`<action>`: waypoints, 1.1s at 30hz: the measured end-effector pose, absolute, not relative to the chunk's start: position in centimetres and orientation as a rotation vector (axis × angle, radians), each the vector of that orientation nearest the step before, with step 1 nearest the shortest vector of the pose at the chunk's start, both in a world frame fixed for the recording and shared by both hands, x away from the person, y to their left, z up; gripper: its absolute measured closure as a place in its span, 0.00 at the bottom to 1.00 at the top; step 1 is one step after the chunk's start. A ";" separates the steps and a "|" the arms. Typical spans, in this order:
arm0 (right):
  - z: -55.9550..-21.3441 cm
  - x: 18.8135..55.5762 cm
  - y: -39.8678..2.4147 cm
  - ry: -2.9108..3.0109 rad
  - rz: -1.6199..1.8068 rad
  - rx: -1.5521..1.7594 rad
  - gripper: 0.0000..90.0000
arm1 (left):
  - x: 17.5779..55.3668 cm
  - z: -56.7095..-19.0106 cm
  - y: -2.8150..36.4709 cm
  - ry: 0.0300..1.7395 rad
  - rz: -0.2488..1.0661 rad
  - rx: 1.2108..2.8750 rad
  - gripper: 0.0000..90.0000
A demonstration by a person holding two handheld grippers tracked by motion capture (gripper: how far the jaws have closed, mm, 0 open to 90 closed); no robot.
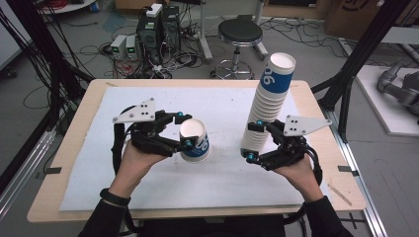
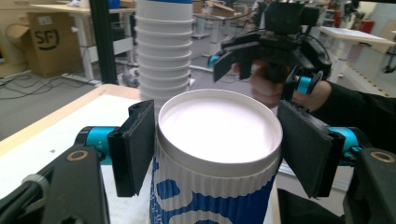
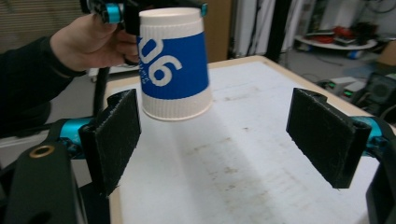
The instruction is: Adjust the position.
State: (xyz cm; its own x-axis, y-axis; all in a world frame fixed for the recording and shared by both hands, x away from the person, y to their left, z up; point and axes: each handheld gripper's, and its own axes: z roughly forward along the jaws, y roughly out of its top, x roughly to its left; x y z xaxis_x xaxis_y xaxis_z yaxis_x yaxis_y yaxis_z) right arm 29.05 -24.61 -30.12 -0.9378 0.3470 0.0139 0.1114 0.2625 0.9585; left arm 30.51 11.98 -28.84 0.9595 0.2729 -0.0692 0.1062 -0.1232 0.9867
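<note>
A white paper cup (image 1: 194,141) with a blue band and white digits hangs upside down above the white mat (image 1: 148,187), its base facing up. My left gripper (image 1: 185,131) is shut on its ribbed sides, one pad on each side (image 2: 217,149). From the right gripper view the cup (image 3: 175,65) floats above the mat with a hand behind it. A tall stack of the same cups (image 1: 269,98) stands upside down at the mat's right. My right gripper (image 1: 251,143) is open just in front of the stack's base, and its jaws (image 3: 224,140) hold nothing.
The wooden table (image 1: 74,148) ends close to the mat on all sides. Black frame posts (image 1: 356,59) rise at the right. Beyond the far edge are a stool (image 1: 240,32), computers (image 1: 158,29) and cables on the floor.
</note>
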 end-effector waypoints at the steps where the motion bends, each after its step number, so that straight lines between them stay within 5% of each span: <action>1: -30.2 29.1 -24.4 2.345 1.746 0.417 0.20 | 30.4 -28.8 11.6 0.276 0.136 1.702 0.34; 33: -32.8 28.8 -19.4 2.569 1.751 0.348 0.15 | 29.0 -28.7 7.5 0.176 0.033 1.690 0.34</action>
